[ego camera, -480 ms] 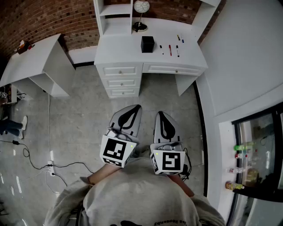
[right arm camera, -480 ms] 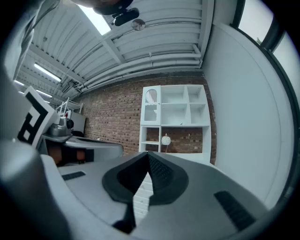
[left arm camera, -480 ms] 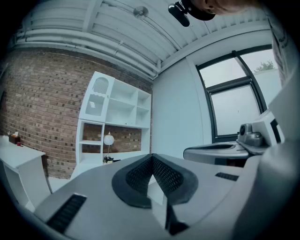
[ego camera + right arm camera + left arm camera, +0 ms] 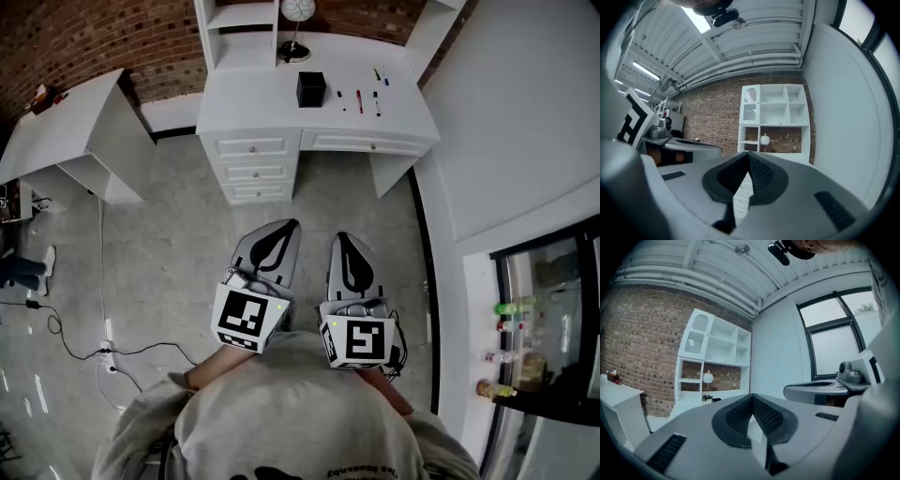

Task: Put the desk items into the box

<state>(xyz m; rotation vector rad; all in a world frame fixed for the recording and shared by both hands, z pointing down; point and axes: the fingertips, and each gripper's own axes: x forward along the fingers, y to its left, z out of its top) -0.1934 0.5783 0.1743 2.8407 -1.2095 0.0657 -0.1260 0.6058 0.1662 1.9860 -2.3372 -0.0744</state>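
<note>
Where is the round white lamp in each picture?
Head view: round white lamp at the top edge, middle.
Left gripper view: lamp left of centre, in the white shelf unit.
Right gripper view: lamp just right of centre.
Shared landmark: the white shelf unit.

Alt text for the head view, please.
The left hand-held gripper and right hand-held gripper, both shut and empty, are held over grey floor, short of a white drawer desk bearing a small black box and several pens.

Grey sweatshirt worn; grey left gripper and right gripper bear black-and-white marker cubes.
</note>
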